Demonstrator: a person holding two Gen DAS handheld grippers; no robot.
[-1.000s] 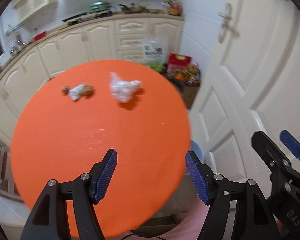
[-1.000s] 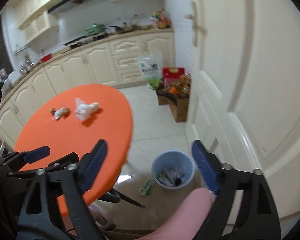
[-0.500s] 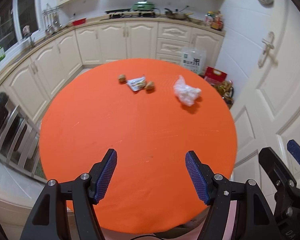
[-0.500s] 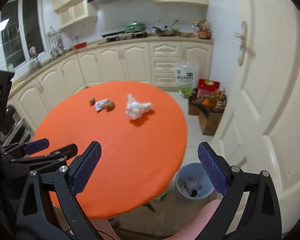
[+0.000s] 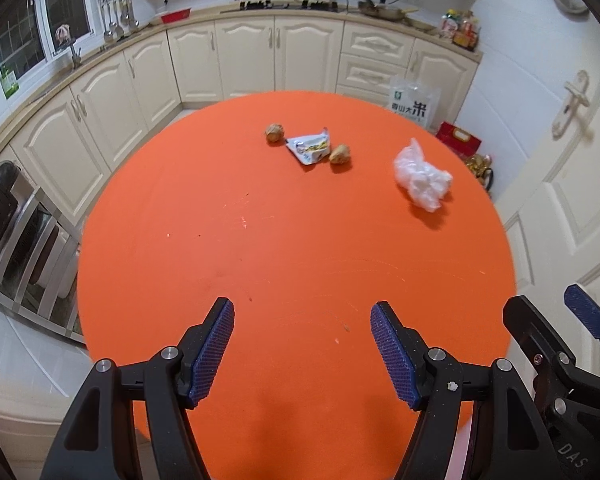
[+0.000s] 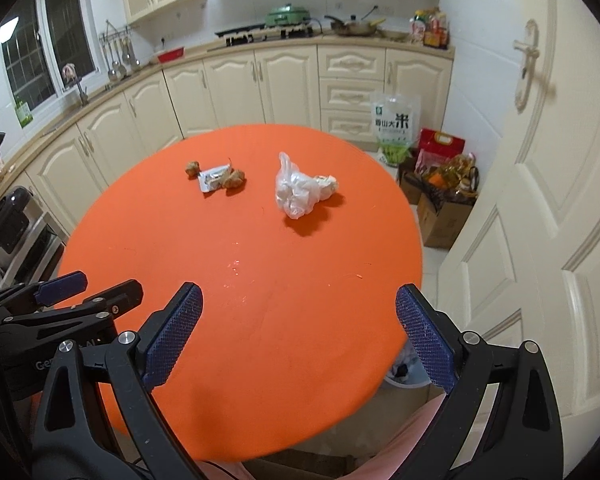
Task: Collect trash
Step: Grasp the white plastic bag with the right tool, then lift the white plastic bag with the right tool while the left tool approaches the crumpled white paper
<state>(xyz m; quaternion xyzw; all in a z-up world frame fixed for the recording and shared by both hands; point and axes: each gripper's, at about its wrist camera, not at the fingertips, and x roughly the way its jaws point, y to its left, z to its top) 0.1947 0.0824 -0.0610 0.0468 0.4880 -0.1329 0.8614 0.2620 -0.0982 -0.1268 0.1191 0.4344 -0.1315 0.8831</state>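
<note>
The trash lies on the far half of the round orange table [image 5: 300,264]: a crumpled white plastic bag [image 5: 422,180] toward the table's right edge, and left of it a torn snack wrapper [image 5: 310,148] with one brown lump [image 5: 275,133] just beside its left end and another brown lump [image 5: 340,155] touching or nearly touching its right end. What the lumps are is too small to tell. In the right wrist view the same pile shows as bag [image 6: 302,190] and wrapper [image 6: 214,178], well apart from each other.

Judging from how things lie, nothing is collected yet; the step in hand is the approach. A bin [image 6: 406,372] peeks out below the table's near right rim, so the likely next move is a reach across the table to the bag, closing on its loose top, then carrying it down to the bin.

The left gripper [image 5: 302,344] hovers over the table's near edge, its fingers spread wide, holding and touching nothing. The right gripper [image 6: 298,328] hangs over the same near edge, fingers spread even wider, also empty and clear of the tabletop.
</note>
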